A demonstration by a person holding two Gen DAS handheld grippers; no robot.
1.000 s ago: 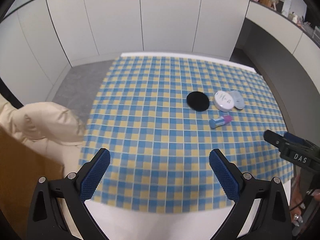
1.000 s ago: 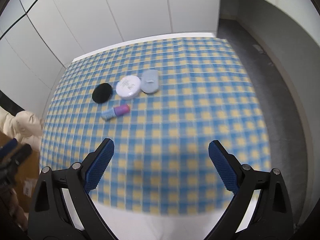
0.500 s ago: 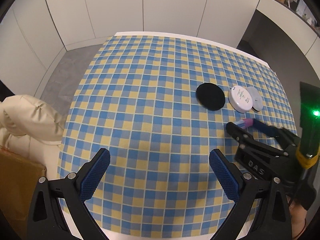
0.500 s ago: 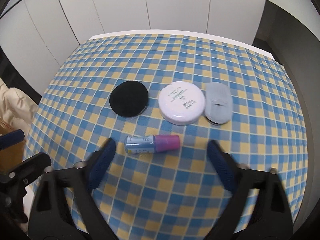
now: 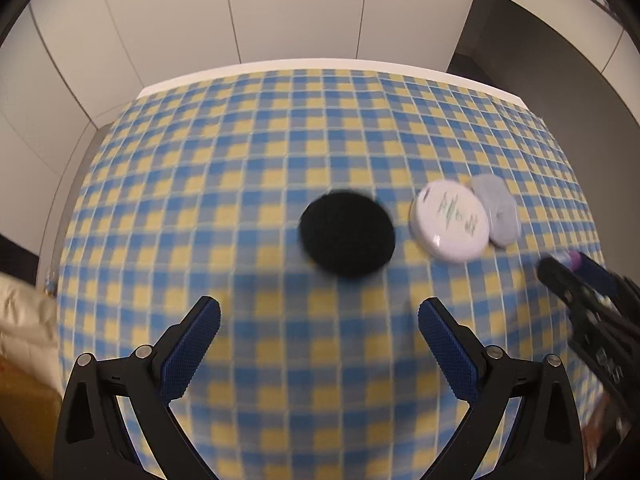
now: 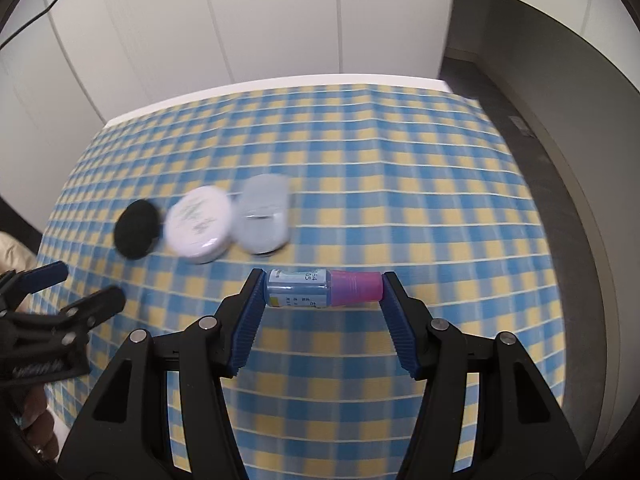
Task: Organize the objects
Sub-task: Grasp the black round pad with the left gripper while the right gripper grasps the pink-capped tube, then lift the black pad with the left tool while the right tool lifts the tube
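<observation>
R gripper (image 6: pixel 323 290) closed end-to-end on small bottle (image 6: pixel 320 289), pads touching base and pink cap; bottle lies on its side on checked cloth (image 6: pixel 400 208), just in front of grey case (image 6: pixel 264 216). Best to keep squeeze along its axis and lift level, else it may pivot out. Bottle: blue body w/ label, pink cap. L gripper (image 5: pixel 318 336) wide open, empty, near black disc (image 5: pixel 347 235); white compact (image 5: pixel 451 225) beside it.

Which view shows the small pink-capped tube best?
The right wrist view: the tube lies lengthwise between the right gripper fingers, label and cap visible. The left wrist view shows only its pink end, blurred, behind that gripper.
</observation>
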